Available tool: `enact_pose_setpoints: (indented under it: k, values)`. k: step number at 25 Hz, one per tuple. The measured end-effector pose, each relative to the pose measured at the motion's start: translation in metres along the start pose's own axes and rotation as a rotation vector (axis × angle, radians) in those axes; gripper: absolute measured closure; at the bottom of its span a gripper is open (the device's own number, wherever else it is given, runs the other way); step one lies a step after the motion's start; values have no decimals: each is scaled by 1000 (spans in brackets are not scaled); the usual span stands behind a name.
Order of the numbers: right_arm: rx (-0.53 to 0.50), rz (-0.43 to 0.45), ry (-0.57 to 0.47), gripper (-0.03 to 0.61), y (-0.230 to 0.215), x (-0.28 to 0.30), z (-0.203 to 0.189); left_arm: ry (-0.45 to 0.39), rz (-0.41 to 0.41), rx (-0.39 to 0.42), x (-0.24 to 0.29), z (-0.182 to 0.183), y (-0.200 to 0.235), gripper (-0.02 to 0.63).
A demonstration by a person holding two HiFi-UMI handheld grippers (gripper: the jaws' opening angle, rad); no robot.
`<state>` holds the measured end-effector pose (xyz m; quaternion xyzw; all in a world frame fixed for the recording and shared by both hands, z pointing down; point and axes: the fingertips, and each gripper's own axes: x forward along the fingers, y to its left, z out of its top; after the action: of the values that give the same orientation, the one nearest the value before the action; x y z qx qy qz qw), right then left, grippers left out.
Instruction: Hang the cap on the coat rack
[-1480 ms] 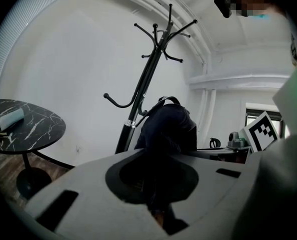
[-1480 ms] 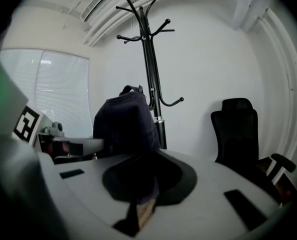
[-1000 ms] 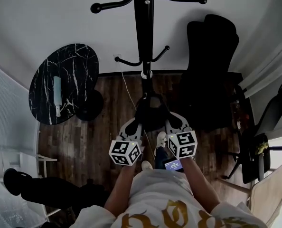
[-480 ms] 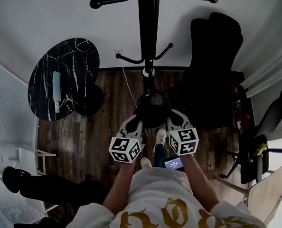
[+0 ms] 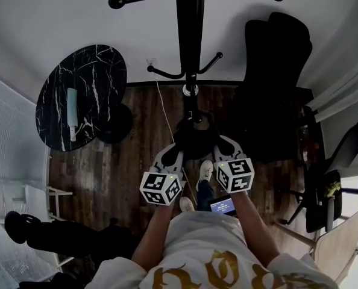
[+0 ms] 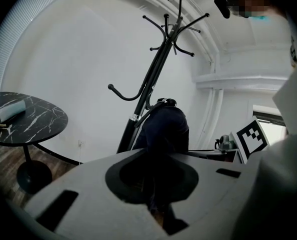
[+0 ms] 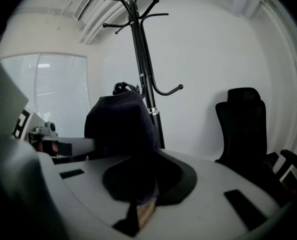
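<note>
A dark cap (image 5: 194, 138) hangs between my two grippers in front of the black coat rack (image 5: 189, 35). My left gripper (image 5: 176, 148) is shut on the cap's left side and my right gripper (image 5: 215, 144) is shut on its right side. In the left gripper view the cap (image 6: 163, 129) bulges up out of the closed left gripper (image 6: 156, 186), with the coat rack (image 6: 153, 79) rising behind it. The right gripper view shows the cap (image 7: 121, 121) pinched in the right gripper (image 7: 138, 184), just left of the coat rack pole (image 7: 144, 69). The rack's hooks are bare.
A round black marble table (image 5: 82, 95) with a pale roll (image 5: 72, 114) stands to the left. A black office chair (image 5: 275, 71) stands right of the rack. More chairs (image 5: 348, 140) sit at the far right. A cable runs along the wooden floor (image 5: 143, 137).
Both grippers keep their hold on the cap. The marker cubes have drifted slightly down and right in the head view, and the rack's top sits a little closer to the upper edge.
</note>
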<state>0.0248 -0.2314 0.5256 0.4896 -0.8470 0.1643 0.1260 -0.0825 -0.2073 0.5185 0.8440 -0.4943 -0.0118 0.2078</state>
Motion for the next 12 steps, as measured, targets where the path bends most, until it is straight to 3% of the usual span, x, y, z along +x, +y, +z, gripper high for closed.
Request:
enact_pose_setpoints:
  k: [12]
  values:
    - [8, 7, 18, 549, -3, 8, -9, 13, 5, -15, 5, -6, 6, 587]
